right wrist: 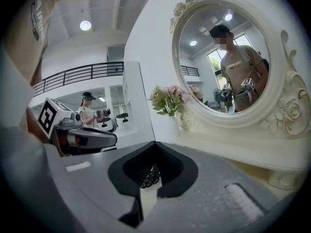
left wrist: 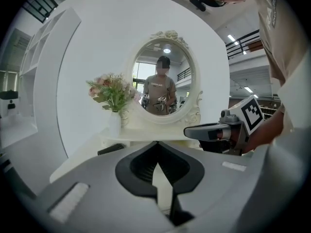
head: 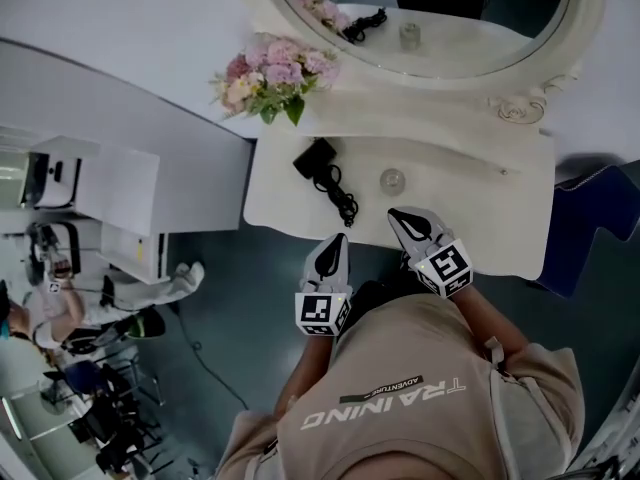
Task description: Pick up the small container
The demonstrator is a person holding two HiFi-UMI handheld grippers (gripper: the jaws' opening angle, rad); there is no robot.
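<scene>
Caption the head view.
Left tongs and right tongs, both shut, hover near the small container on the dressing table.

A white counter (head: 480, 198) is seen from above. An oval mirror (head: 480, 38) in a carved frame rises along its rear edge and closes off that side. A bouquet of pink flowers (head: 275, 73) fills the rear left corner. A black adapter (head: 315, 158) lies on the left part, and its coiled cable (head: 342, 200) trails toward the near edge. The left gripper (head: 343, 235), fingers together, sits just short of the cable's end. The small container (head: 392, 180) stands near the middle, just right of the cable. Bare surface separates it from the right gripper (head: 392, 211), whose fingers are also together. The right half of the counter is bare as far as its right edge.
</scene>
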